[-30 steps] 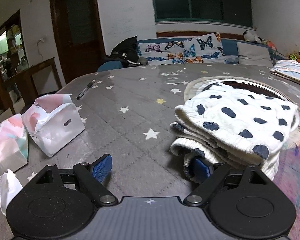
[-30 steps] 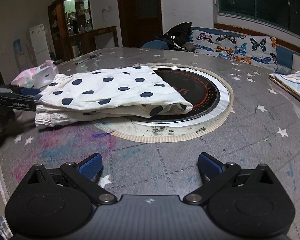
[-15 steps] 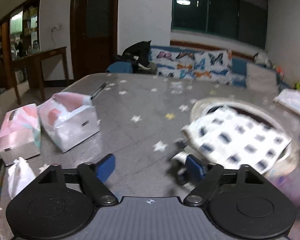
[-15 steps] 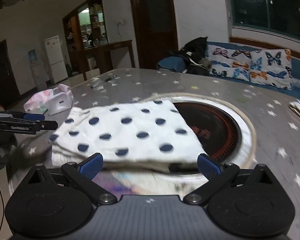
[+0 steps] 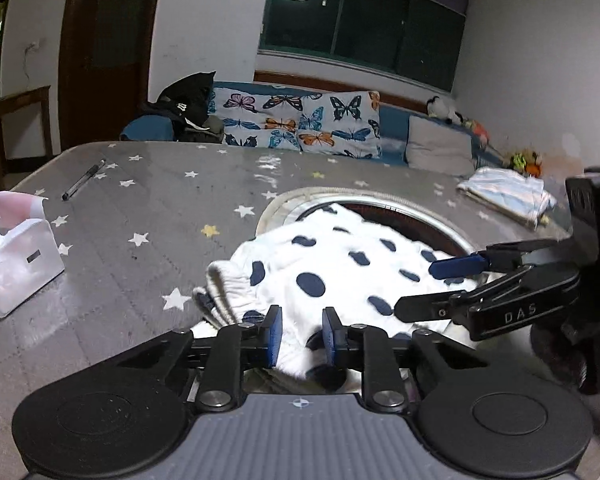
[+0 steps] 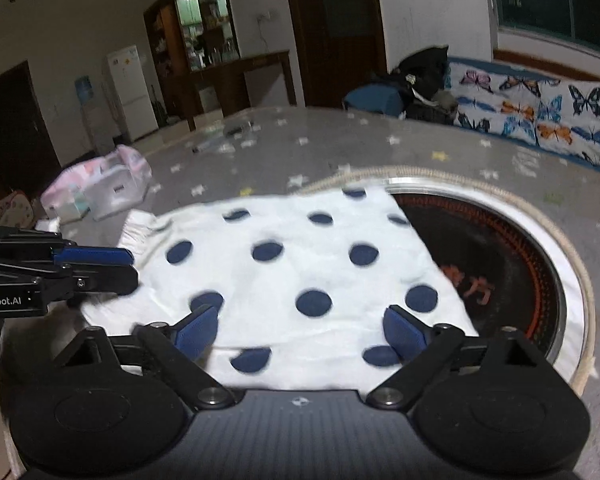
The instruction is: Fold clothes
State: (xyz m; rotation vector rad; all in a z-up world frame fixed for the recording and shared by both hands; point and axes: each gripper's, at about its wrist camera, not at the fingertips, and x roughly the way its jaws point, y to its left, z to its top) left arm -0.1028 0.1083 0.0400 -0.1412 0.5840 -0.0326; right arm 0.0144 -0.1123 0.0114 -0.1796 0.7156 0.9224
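Note:
A folded white garment with dark blue dots (image 5: pixel 340 268) lies on the grey star-patterned table, partly over the round black hotplate (image 6: pixel 496 264). My left gripper (image 5: pixel 298 334) is nearly closed on the garment's near edge, with cloth between the blue pads. In the right wrist view it (image 6: pixel 100 264) reaches in from the left at the garment's edge. My right gripper (image 6: pixel 300 332) is open, hovering over the garment (image 6: pixel 300 272). It enters the left wrist view (image 5: pixel 456 276) from the right, above the cloth.
White and pink tissue packs (image 5: pixel 12 256) sit at the table's left. A pen (image 5: pixel 82 186) lies far left. A folded striped blue cloth (image 5: pixel 508 196) rests at the far right. A butterfly-print sofa (image 5: pixel 300 124) stands behind the table.
My left gripper has moved right onto the garment's edge and closed from wide open. My right gripper has moved forward over the garment and stays open.

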